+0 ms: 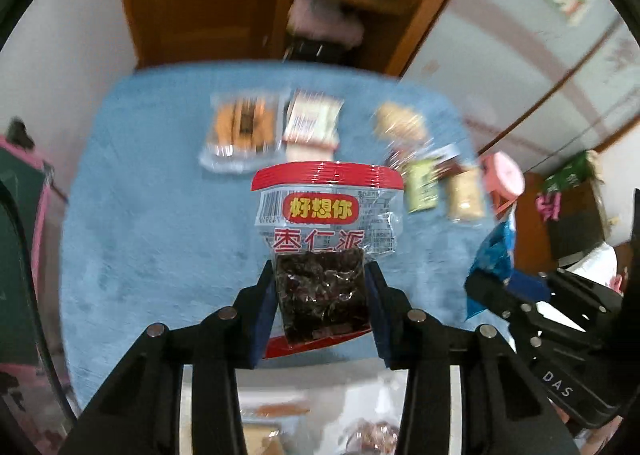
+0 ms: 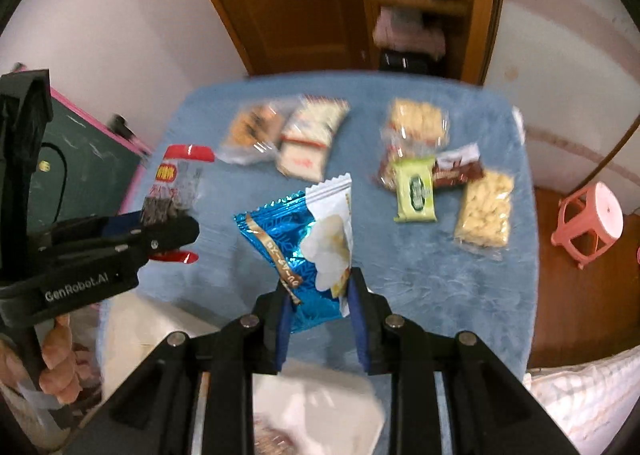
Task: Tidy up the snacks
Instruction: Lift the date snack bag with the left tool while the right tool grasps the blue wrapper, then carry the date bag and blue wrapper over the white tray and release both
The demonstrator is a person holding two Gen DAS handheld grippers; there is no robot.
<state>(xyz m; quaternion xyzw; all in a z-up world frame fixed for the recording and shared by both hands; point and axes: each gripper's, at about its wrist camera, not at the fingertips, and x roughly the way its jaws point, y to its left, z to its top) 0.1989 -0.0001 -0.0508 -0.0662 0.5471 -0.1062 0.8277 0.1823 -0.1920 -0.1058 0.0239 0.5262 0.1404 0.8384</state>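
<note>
The left tool (image 1: 322, 287) pinches a red-topped date pack (image 1: 326, 231) by its dark lower half, held above the blue desk (image 1: 160, 235); the pack stands upright, its clear top flopping free. The right tool (image 2: 320, 295) is closed tight on a blue-and-white packet (image 2: 308, 239) at one lower corner, so most of the foil hangs out beyond the pads. Both are lifted clear of the cloth. A hand (image 2: 60, 359) grips the left tool's handle. Further out lie two clear packs (image 2: 280, 135) side by side, and to the right a cluster: a cracker bag (image 2: 416, 127), a green bar (image 2: 416, 191), a brown bar (image 2: 456, 167) and a peanut pack (image 2: 486, 211). Near the lower edge a white container (image 2: 316, 411) shows, blurred; I cannot tell what it is. To do the carry well, I judge both grips should stay firm, the moves smooth so the corner-held packet does not swing loose, and each pack should be lowered fully before release.
</note>
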